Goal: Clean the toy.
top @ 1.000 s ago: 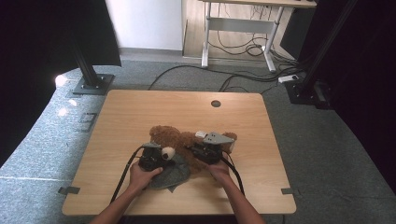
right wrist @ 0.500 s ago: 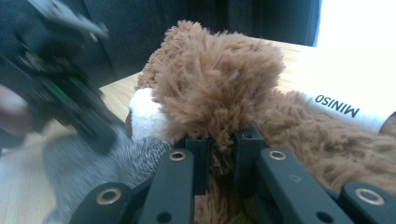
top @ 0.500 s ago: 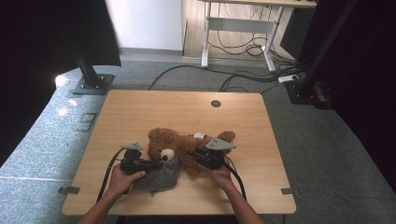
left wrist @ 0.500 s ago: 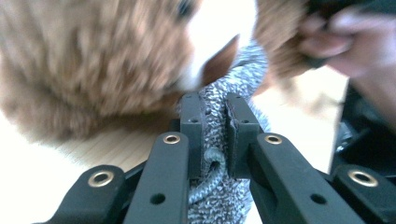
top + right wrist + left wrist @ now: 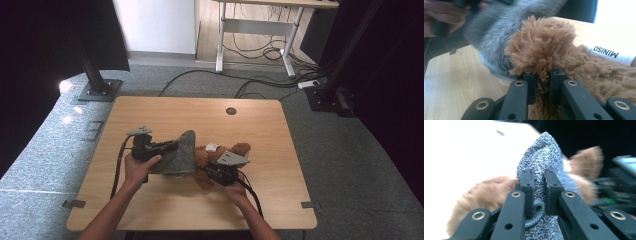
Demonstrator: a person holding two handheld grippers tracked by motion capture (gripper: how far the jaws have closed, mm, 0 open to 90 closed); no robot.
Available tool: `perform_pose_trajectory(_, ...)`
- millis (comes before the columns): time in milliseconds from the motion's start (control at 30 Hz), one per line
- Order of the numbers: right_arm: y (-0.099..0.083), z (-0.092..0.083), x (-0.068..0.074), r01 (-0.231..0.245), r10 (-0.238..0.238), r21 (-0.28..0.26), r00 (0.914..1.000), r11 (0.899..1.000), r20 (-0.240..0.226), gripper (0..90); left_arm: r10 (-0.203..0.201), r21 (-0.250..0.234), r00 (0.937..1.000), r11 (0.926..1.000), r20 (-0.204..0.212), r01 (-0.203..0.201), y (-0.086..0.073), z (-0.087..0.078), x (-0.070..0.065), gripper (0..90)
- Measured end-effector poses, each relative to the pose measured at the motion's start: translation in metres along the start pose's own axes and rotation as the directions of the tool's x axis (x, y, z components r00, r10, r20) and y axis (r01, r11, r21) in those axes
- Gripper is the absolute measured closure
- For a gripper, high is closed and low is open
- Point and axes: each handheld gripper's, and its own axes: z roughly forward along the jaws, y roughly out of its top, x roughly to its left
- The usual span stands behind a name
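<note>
From the high view, the wooden table takes the middle of the frame, and the work sits a little below its centre: a brown plush bear lies there with a grey knitted garment stretched off its left side. The left gripper, at centre-left, pinches the grey cloth and holds it raised off the tabletop, while the right gripper, just right of centre, clamps onto the bear's brown fur low on its body. A white label pokes up from the plush near the top of the toy. In the left gripper view, the two black jaws rise from the bottom centre, pressed nearly together on a fold of the grey knit, which fills the middle of the frame; blurred brown plush shows at the lower left and upper right behind it. In the right gripper view, the jaws at bottom centre bite into a tuft of brown fur, the grey garment sweeps across the upper left, and the white label reading MINISO lies at the right edge. My judgement is that the garment is being drawn off the bear and is mostly free, with one end seemingly caught around the toy; what remains is pulling it clear and setting both down.
</note>
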Motion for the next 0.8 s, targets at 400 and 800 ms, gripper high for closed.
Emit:
perform_pose_trajectory(400, -0.005, -0.004, 0.003, 0.013, -0.013, -0.005, 0.9997, 1.000, 0.019, 80.7, -0.022, -0.032, 0.9919, 0.9993, -0.125, 0.018, -0.009, -0.013, 0.023, 79.6)
perform_pose_trajectory(800, -0.009, -0.006, 0.003, 0.005, -0.005, 0.008, 0.9998, 1.000, 0.021, 81.7, -0.072, 0.098, 0.9682, 0.9904, -0.240, 0.098, -0.059, -0.006, 0.062, 79.9)
